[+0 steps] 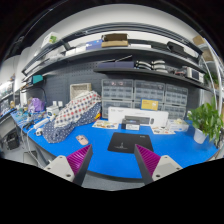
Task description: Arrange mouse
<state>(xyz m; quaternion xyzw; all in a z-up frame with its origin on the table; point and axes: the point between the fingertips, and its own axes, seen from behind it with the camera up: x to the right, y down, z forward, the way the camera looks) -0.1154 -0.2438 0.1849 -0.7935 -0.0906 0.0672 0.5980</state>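
Note:
A black mouse pad [128, 142] lies flat on the blue table [180, 150], just beyond my fingers and slightly right of the middle. A small pale, rounded object [81, 139], possibly the mouse, sits on the table left of the pad, just ahead of my left finger [78, 160]. My gripper [113, 162] is open and empty, with its magenta pads wide apart above the table's near edge. Nothing stands between the fingers.
A white box-like device [135, 122] stands behind the pad. A checkered bundle [72, 110] lies at the back left and a green plant [208, 120] at the right. Shelves with small drawer bins [140, 95] line the back wall.

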